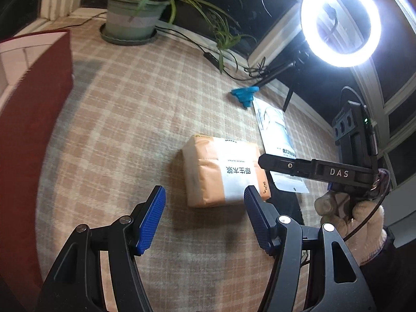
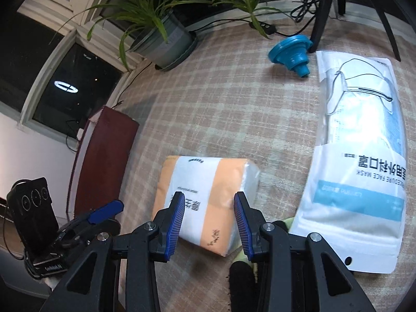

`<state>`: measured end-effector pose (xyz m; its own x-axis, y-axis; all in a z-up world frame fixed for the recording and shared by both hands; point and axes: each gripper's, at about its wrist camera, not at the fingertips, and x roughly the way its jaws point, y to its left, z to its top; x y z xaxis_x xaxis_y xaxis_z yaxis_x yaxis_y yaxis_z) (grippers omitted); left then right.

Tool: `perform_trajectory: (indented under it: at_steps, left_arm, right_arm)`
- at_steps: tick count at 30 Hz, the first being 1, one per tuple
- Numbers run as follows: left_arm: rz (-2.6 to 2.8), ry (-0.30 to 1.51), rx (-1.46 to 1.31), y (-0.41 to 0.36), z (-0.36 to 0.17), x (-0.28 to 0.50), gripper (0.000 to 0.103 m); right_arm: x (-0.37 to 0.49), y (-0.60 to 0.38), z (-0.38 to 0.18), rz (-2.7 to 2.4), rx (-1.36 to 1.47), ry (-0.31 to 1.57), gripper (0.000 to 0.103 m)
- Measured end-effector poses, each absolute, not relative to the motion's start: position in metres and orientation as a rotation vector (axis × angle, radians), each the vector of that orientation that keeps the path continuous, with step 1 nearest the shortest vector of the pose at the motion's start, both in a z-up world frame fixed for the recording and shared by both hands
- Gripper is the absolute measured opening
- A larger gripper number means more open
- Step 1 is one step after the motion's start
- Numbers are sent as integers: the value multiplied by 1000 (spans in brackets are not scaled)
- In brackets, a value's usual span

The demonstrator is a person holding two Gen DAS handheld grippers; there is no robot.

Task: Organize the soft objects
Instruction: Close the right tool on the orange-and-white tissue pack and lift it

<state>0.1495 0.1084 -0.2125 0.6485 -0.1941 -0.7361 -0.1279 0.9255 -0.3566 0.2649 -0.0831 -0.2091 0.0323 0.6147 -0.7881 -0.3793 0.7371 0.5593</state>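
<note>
An orange and white tissue pack (image 1: 223, 171) lies on the checked cloth; it also shows in the right wrist view (image 2: 205, 195). A white face mask bag (image 2: 361, 156) lies to its right and shows in the left wrist view (image 1: 278, 135). A blue collapsible funnel (image 2: 291, 53) lies behind them, also in the left view (image 1: 244, 95). My left gripper (image 1: 204, 218) is open, just short of the tissue pack. My right gripper (image 2: 209, 221) is open and hovers above the pack's near end; in the left view it (image 1: 262, 162) shows side-on.
A potted plant (image 1: 130, 15) stands at the back of the table. A dark red box (image 1: 31, 119) stands at the left edge, also in the right view (image 2: 104, 161). A ring light (image 1: 340, 23) on a tripod and cables (image 1: 254, 70) are at the back right.
</note>
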Motion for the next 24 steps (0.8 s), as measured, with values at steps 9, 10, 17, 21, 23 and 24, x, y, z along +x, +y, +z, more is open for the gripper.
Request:
perform_trajectory:
  at_steps: [9, 10, 17, 21, 23, 24]
  left_arm:
    - [-82, 943, -368, 96, -237, 180, 62]
    - [-85, 951, -370, 95, -239, 182, 62]
    - [-117, 997, -393, 98, -246, 190, 62]
    - [-118, 987, -396, 98, -246, 190, 60]
    - [-119, 985, -400, 98, -247, 190, 59]
    - [-118, 984, -399, 98, -247, 190, 58]
  right_arm:
    - [269, -90, -224, 777, 252, 1386, 40]
    - [269, -90, -225, 780, 256, 1390, 40]
    - [272, -88, -234, 805, 288, 1429, 40]
    - [270, -83, -234, 819, 278, 1430, 41]
    - [269, -80, -234, 819, 274, 1429, 42]
    - [269, -79, -234, 818, 272, 1429, 42]
